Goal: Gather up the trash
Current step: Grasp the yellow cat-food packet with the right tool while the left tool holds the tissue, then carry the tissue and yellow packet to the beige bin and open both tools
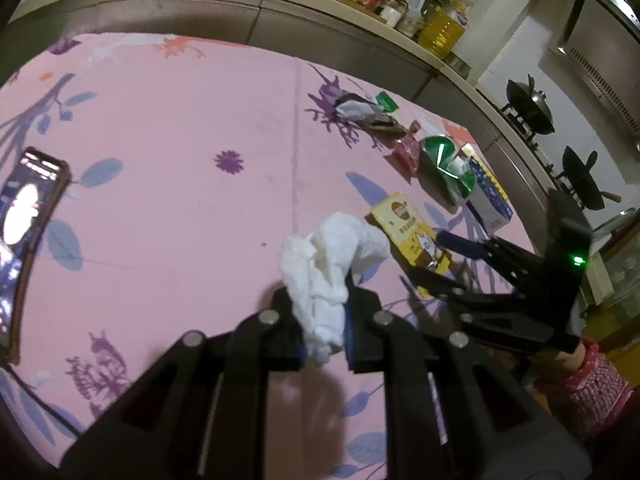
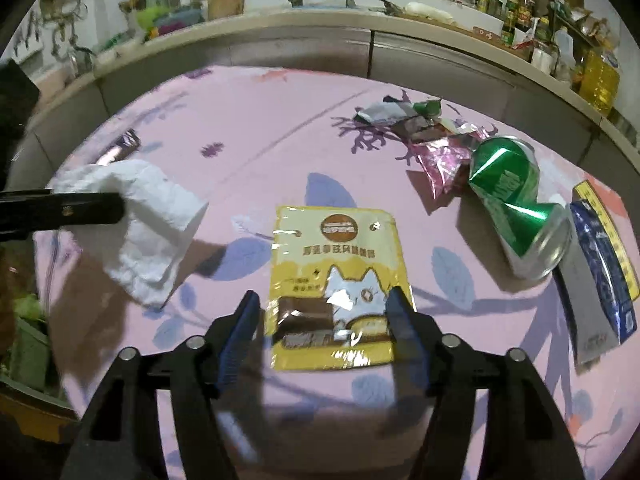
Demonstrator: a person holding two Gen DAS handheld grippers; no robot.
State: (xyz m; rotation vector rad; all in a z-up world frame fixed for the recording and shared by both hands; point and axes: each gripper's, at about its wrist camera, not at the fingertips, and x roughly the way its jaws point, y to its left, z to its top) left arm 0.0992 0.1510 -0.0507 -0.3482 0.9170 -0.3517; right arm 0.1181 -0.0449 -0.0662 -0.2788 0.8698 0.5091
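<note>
My left gripper (image 1: 322,300) is shut on a crumpled white tissue (image 1: 332,264) and holds it above the pink flowered tablecloth (image 1: 180,152); the tissue also shows in the right wrist view (image 2: 148,224). My right gripper (image 2: 320,300) is open, its fingers on either side of the lower part of a yellow cat-print pouch (image 2: 334,280) that lies flat on the cloth. The pouch (image 1: 408,228) and the right gripper (image 1: 452,256) also show in the left wrist view. A crushed green can (image 2: 516,212) lies to the right of the pouch.
A blue and yellow packet (image 2: 600,264), pink foil wrapper (image 2: 440,160) and grey wrappers (image 2: 392,112) lie at the right and far side. A phone (image 1: 28,216) lies at the left. A kitchen counter (image 2: 360,28) with bottles runs behind the table.
</note>
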